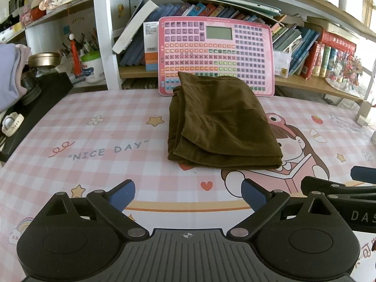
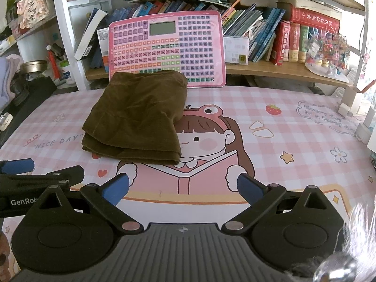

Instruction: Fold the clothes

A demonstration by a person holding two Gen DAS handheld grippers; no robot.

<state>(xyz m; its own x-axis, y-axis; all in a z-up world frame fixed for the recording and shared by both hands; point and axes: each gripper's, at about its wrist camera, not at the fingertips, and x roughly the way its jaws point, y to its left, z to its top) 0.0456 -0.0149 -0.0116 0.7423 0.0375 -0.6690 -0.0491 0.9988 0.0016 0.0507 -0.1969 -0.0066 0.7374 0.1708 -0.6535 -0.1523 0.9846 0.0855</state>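
An olive-brown garment (image 1: pixel 221 124) lies folded in a thick rectangle on the pink checked table mat (image 1: pixel 94 145); it also shows in the right wrist view (image 2: pixel 138 117), left of centre. My left gripper (image 1: pixel 188 195) is open and empty, above the mat a short way in front of the garment's near edge. My right gripper (image 2: pixel 183 188) is open and empty, in front of the garment and slightly to its right. Each gripper shows at the edge of the other's view: the right gripper (image 1: pixel 340 185) and the left gripper (image 2: pixel 35 176).
A pink keyboard-style learning board (image 1: pixel 216 54) leans against the bookshelf (image 1: pixel 305 80) right behind the garment. A black box (image 1: pixel 35 103) with a white watch (image 1: pixel 11 122) sits at the left edge. Folded pale clothes (image 1: pixel 9 77) lie far left. Small white boxes (image 2: pixel 359 117) stand at the right.
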